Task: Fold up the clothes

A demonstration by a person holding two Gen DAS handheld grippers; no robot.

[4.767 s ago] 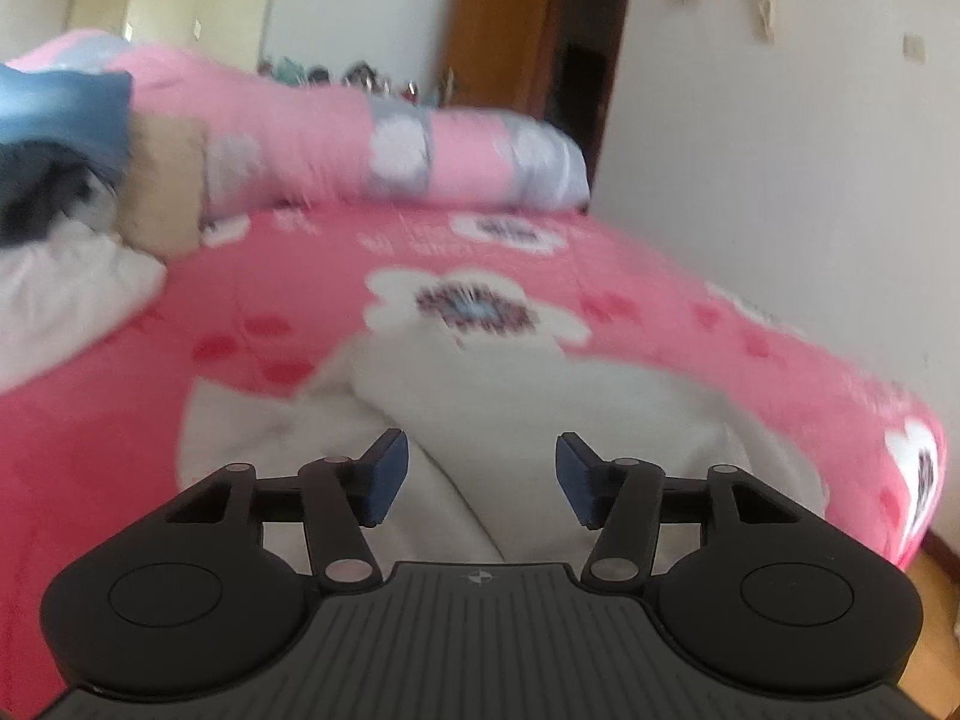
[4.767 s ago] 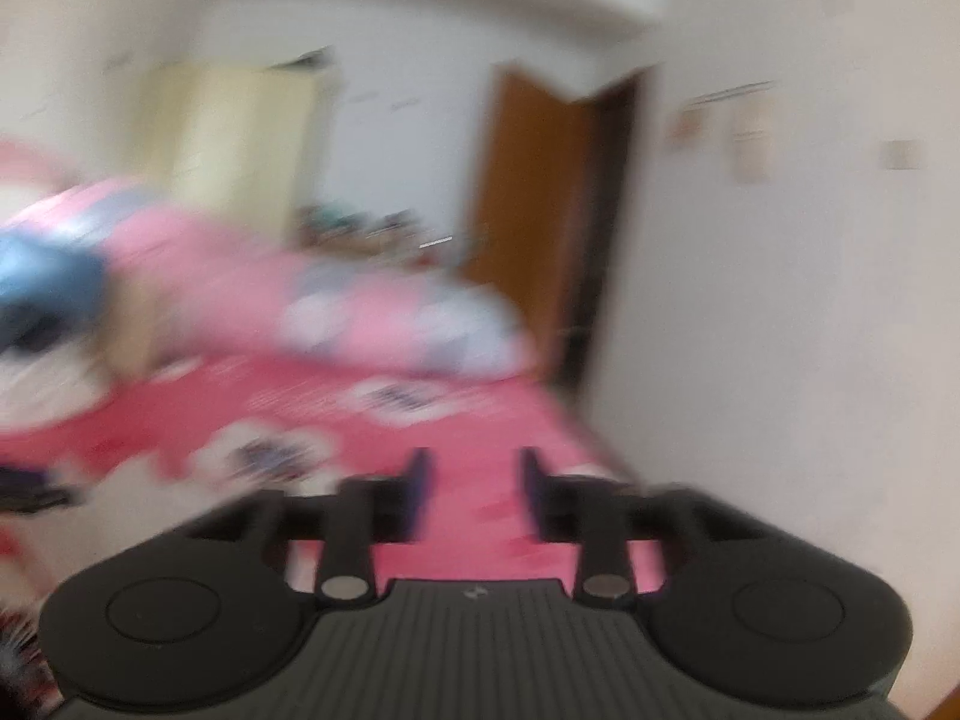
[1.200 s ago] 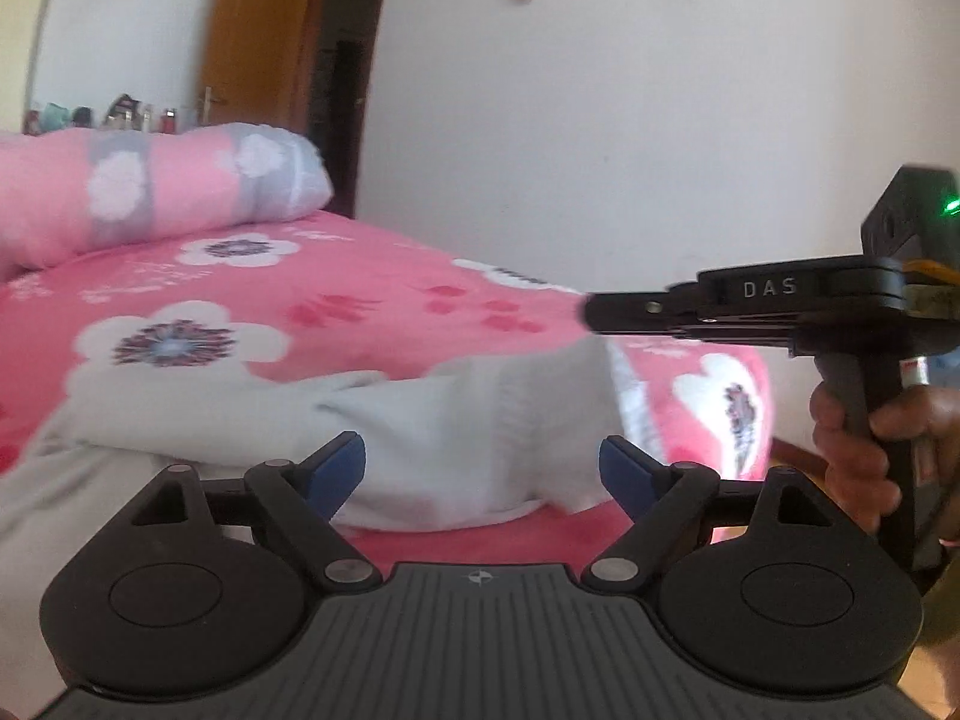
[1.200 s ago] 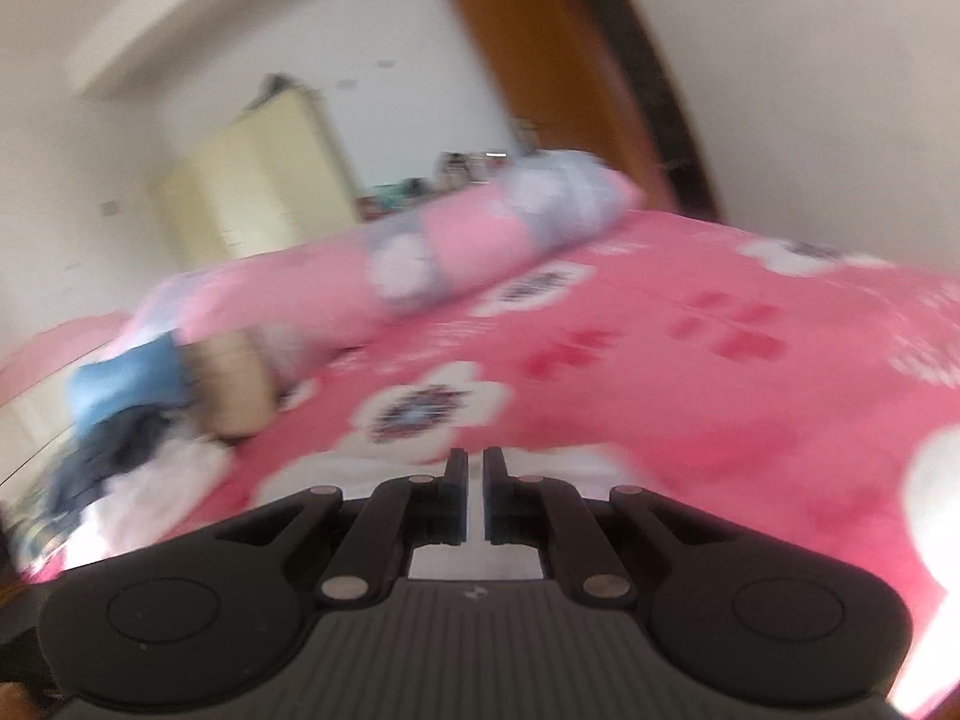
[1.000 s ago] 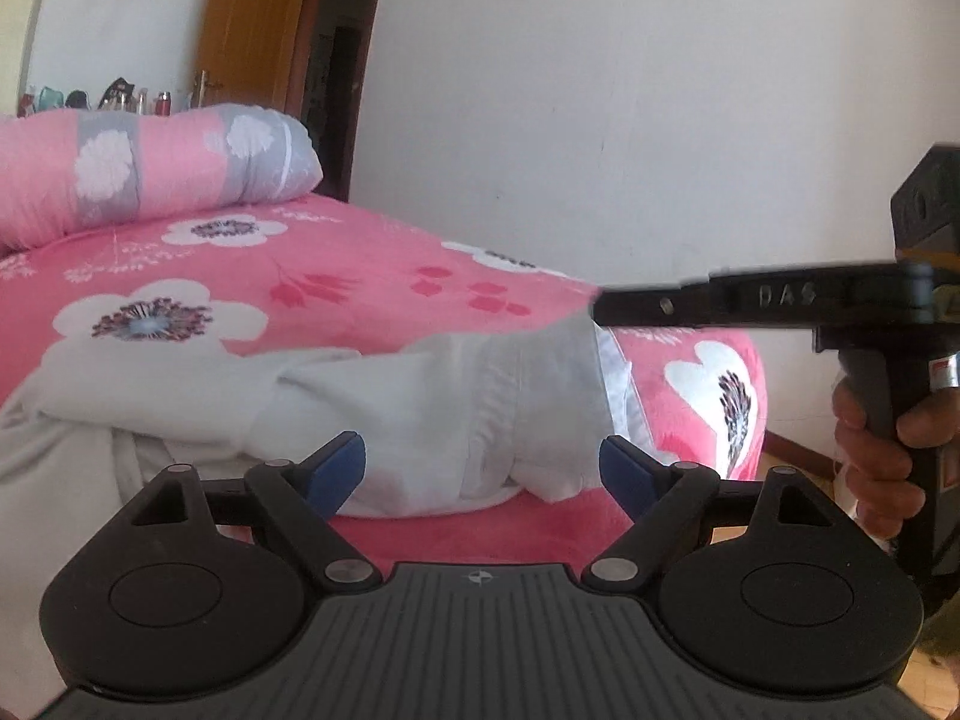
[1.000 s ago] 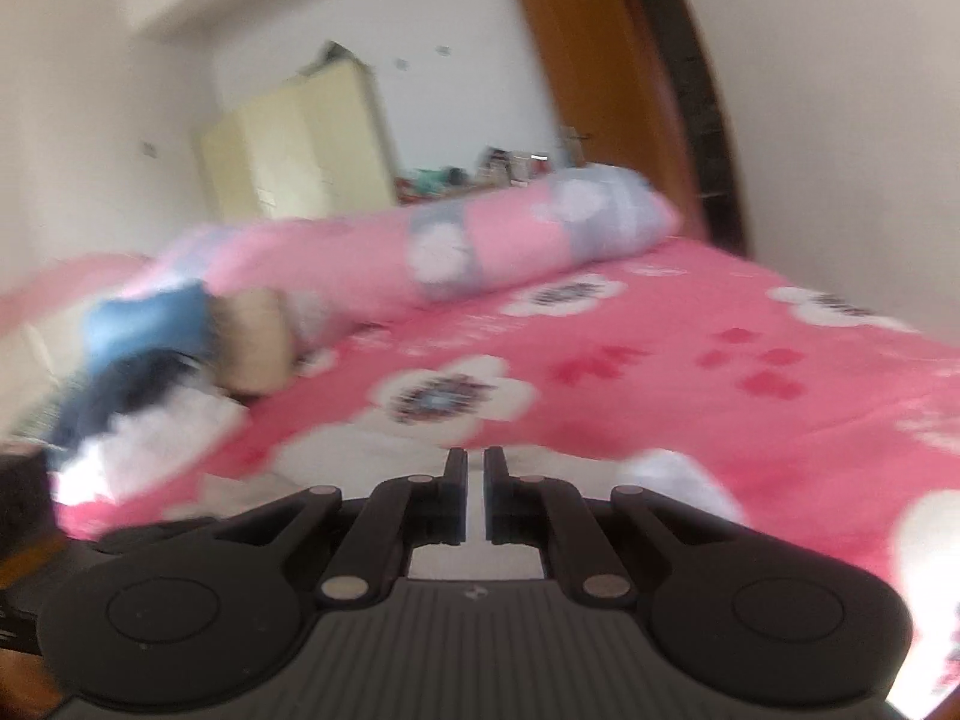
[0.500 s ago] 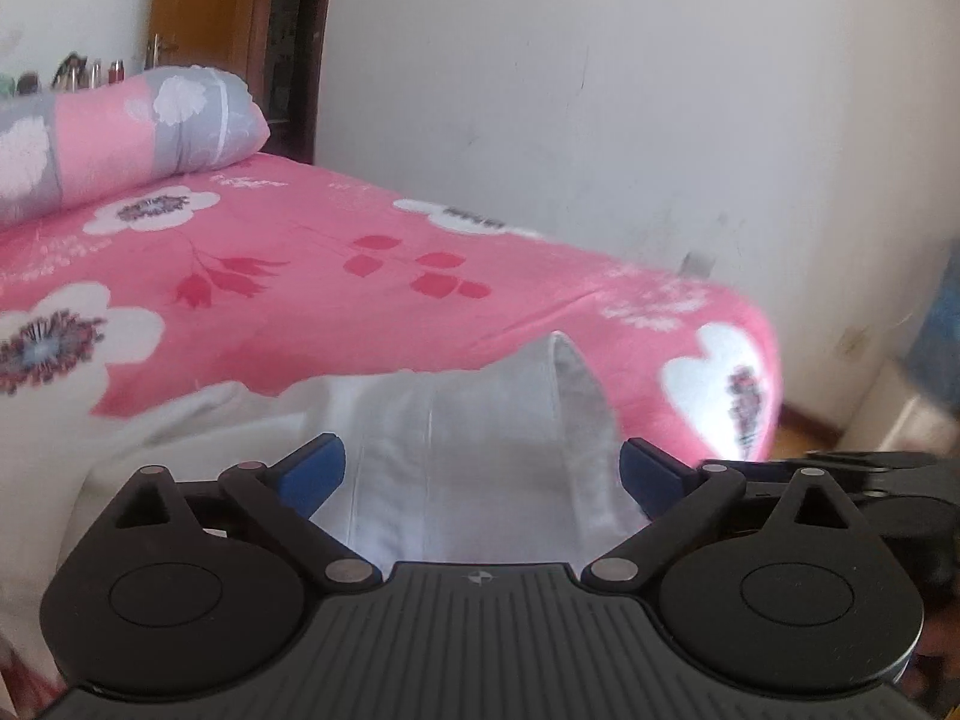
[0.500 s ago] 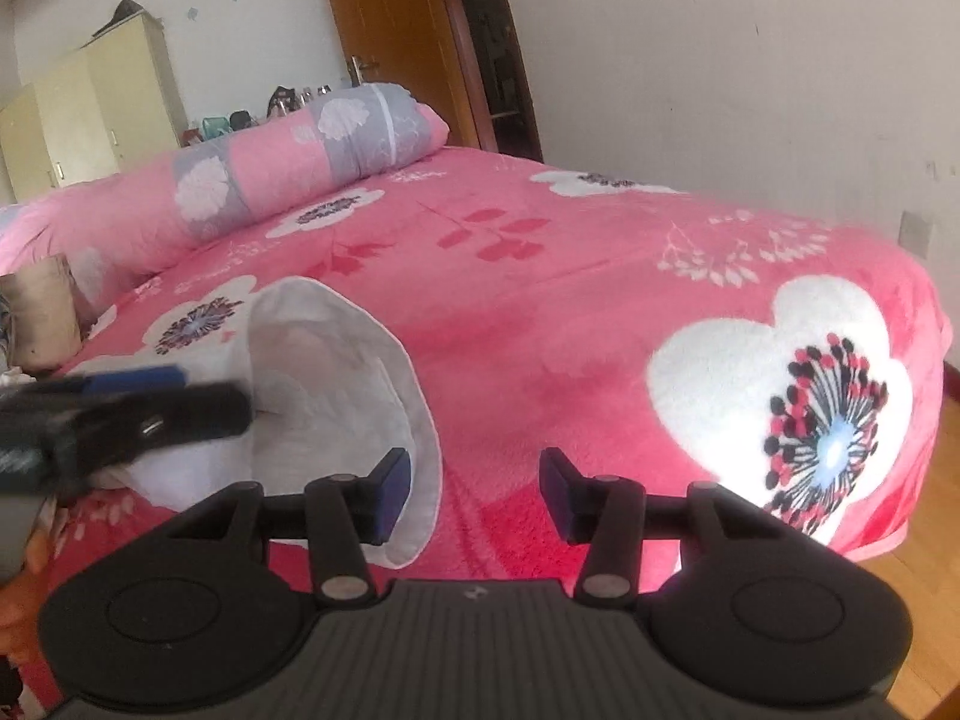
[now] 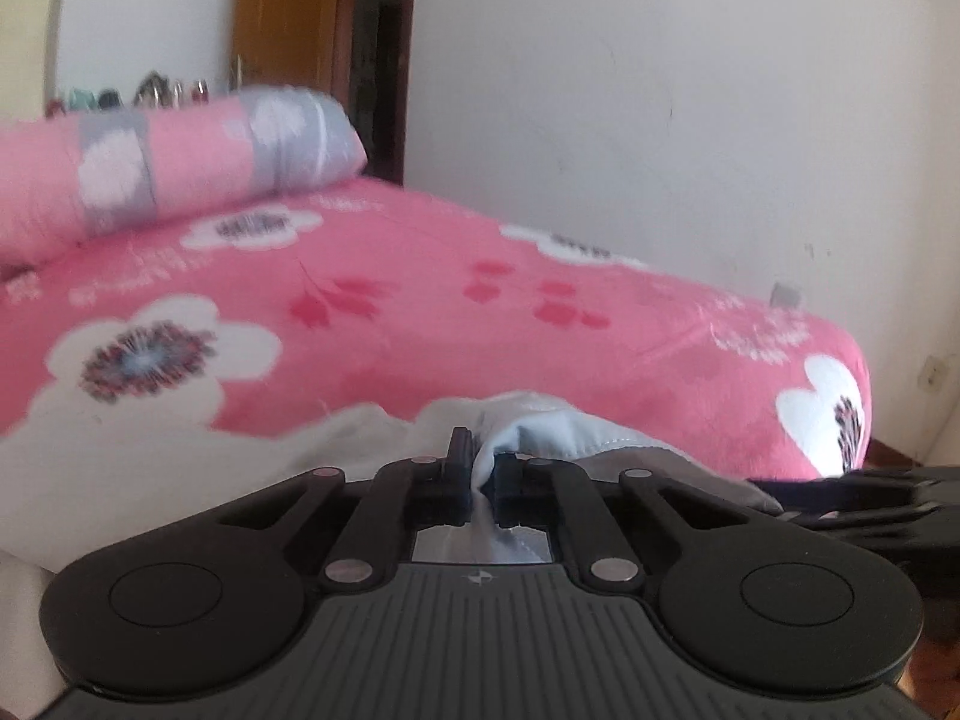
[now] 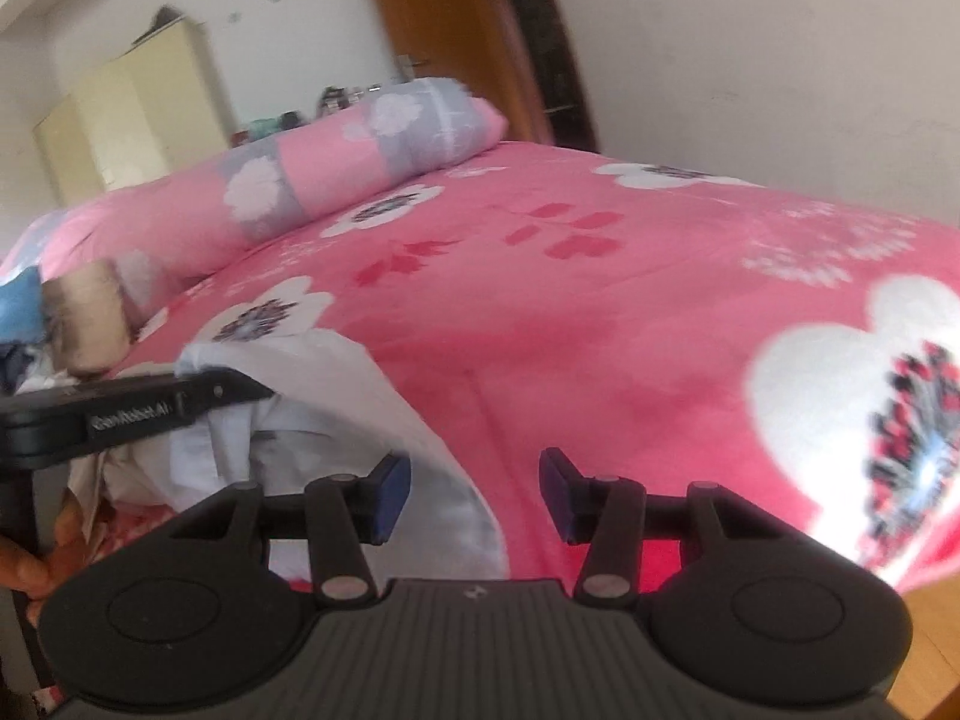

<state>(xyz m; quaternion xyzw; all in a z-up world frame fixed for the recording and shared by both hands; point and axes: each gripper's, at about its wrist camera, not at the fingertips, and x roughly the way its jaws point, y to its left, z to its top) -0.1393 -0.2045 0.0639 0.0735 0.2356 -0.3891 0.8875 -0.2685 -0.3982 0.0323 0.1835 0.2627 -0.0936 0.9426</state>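
A white garment (image 9: 180, 456) lies crumpled on the pink flowered bed (image 9: 420, 312). My left gripper (image 9: 480, 474) is shut on a bunched fold of its pale edge, and the cloth shows pinched between the black fingers. From the right wrist view the left gripper (image 10: 252, 389) comes in from the left, clamped on the white garment (image 10: 336, 384), with a hand (image 10: 30, 564) on its handle. My right gripper (image 10: 475, 498) stands open low over the bed's near edge. The garment's hem lies under its left finger (image 10: 393, 495), and the pads press on nothing.
A rolled pink and grey quilt (image 10: 360, 156) lies along the bed's far side. A pile of clothes (image 10: 36, 324) sits at far left. Beyond are a cream wardrobe (image 10: 120, 114), a brown door (image 10: 456, 36) and a white wall. Wooden floor (image 10: 936, 660) shows past the bed's corner.
My left gripper came forward and closed on the garment's edge. My right gripper let go of the cloth, opened and sank towards the bed's near edge.
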